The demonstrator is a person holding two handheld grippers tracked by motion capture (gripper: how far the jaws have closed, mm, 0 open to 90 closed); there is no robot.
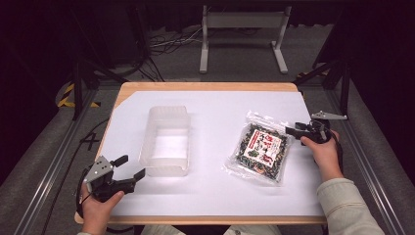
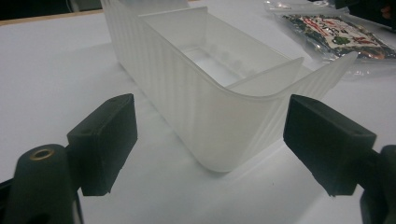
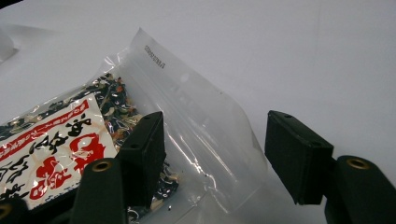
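Left gripper (image 1: pixel 131 168) near the table's front left corner, held low in left hand (image 1: pixel 99 205), jaws wide apart, nothing between them. Right gripper (image 1: pixel 295 129) by the table's right edge, right hand (image 1: pixel 324 152) angled inward, jaws spread wide, pads pressing nothing.

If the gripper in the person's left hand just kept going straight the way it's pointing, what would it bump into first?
Most likely the translucent plastic bin. The left gripper stands open with the bin's near rounded corner straight ahead between its jaws, not yet touching. How wide the gap is cannot be judged.
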